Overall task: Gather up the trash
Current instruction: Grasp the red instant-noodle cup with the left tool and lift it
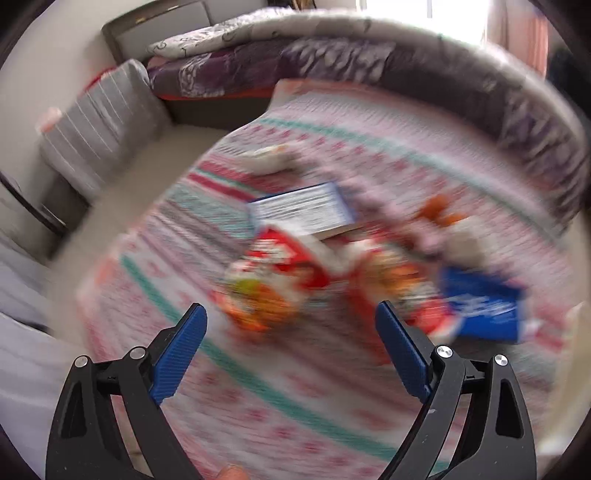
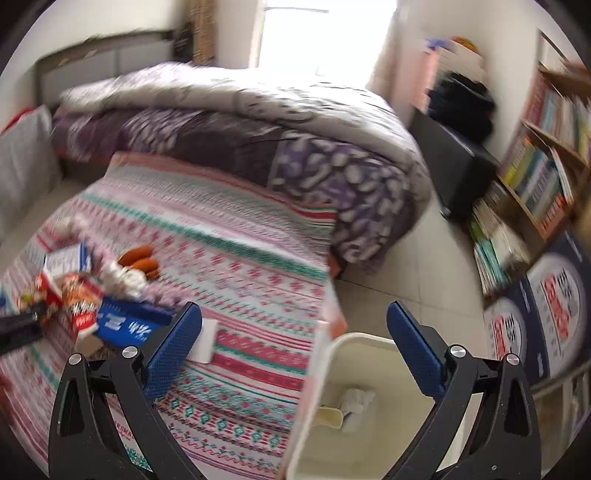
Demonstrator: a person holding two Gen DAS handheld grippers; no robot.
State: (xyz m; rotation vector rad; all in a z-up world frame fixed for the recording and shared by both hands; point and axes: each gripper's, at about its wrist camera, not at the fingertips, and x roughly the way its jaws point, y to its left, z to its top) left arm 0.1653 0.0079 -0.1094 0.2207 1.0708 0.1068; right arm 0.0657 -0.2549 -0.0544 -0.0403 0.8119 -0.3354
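Pink, red and teal patterned cloth (image 2: 236,266) is spread over the near part of the bed, and a purple and grey quilt (image 2: 280,147) is heaped across it toward twelve o'clock in the right wrist view. A grey headboard (image 2: 96,62) is seen at eleven o'clock against a pale wall, with a bright window (image 2: 317,33) at twelve. A wooden bookshelf (image 2: 543,158) packed with books is set at three o'clock, over a pale tiled floor (image 2: 436,266).

The trash is gathered on the cloth at nine o'clock in that view: a blue carton (image 2: 129,321), a red snack packet (image 2: 79,302), a blue and white box (image 2: 64,260), orange pieces (image 2: 142,262) and crumpled tissue (image 2: 125,278). A cream bin (image 2: 354,373) is placed beside the bed at six o'clock, with a tissue wad (image 2: 356,404) lying inside.

The right gripper (image 2: 293,317) is held open and empty above the bed edge and the bin. The left gripper (image 1: 291,321) is likewise spread wide with nothing between its jaws; in its heavily blurred view the red packet (image 1: 284,258) and blue carton (image 1: 484,306) lie just beyond its tips, toward twelve and two o'clock.
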